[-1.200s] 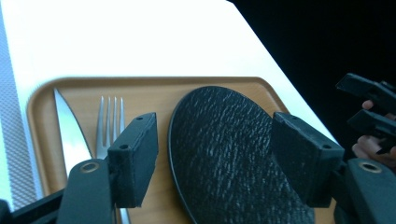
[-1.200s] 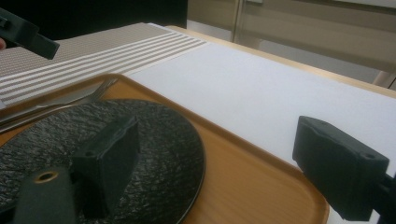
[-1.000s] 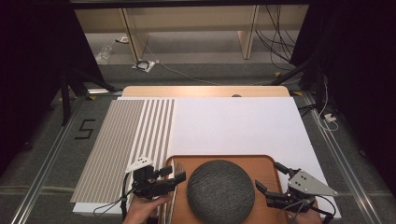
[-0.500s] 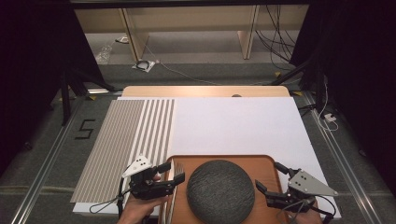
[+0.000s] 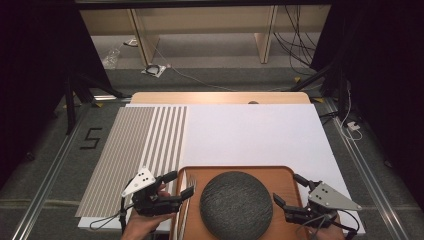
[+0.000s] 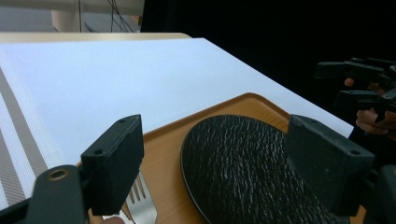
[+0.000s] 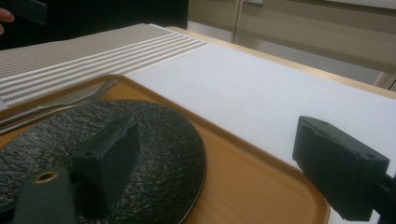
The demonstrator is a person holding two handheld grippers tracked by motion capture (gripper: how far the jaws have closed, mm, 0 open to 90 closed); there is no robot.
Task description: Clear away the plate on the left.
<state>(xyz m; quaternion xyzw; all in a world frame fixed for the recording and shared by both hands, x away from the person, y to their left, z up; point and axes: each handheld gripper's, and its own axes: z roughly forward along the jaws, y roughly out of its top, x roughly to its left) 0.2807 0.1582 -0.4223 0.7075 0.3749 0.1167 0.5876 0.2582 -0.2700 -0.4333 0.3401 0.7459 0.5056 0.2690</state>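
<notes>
Tongs sit on either side of a brown tray (image 5: 282,175) at the near edge of the bench (image 5: 260,132). The left tongs (image 5: 181,184) hang over the tray's left rim, just above a fork (image 5: 189,192) that lies along that rim; their jaws have just been opening and now stand spread wide, with nothing pinched between them. In the left gripper view the fork (image 6: 140,198) shows low between the jaws and apart from both pads. The right tongs (image 5: 290,192) are at the tray's right rim, also spread, one jaw over the plate's edge and the other over the tray's outer rim, gripping nothing.

A dark, rough-surfaced round plate (image 5: 236,205) lies flat in the middle of the tray, between the two tongs and just right of the fork. In the right gripper view the plate (image 7: 154,140) sits inside the tray (image 7: 252,177), with the fork (image 7: 79,100) beyond it on the far side.

Beyond the tray a white sheet (image 5: 250,132) covers most of the bench. Left of the tray and the sheet lies a striped grey and white mat (image 5: 132,145).
</notes>
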